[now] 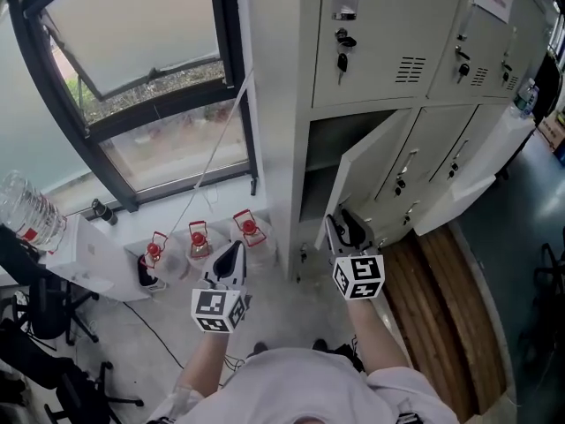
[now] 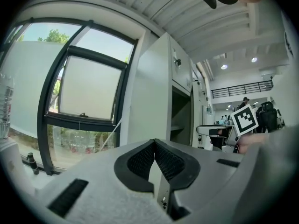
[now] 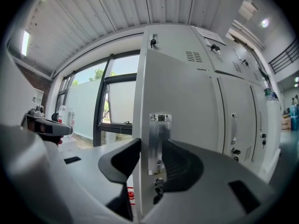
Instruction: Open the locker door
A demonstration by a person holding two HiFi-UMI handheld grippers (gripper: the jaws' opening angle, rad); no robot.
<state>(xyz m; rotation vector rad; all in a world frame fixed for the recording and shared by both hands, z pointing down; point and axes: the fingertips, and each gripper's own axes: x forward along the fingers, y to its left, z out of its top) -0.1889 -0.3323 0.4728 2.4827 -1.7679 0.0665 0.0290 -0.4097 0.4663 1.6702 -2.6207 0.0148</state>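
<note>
Strong daylight is coming through the window (image 1: pixel 150 69), so the head view is looking bright and its glass is washing out to pale grey. Small ceiling lamps (image 2: pixel 224 66) are glowing in the left gripper view. The locker door (image 3: pixel 182 92) is catching even light, while the open compartment (image 1: pixel 328 153) is lying in shadow. Both gripper views are bending lines strongly, darkening to black corners, and blurring their nearest parts.

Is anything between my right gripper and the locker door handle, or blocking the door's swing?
Nothing visible does. The right gripper straddles the door edge, with the handle between its jaws. The door stands partly open; a second open door farther right seems out of its swing.
</note>
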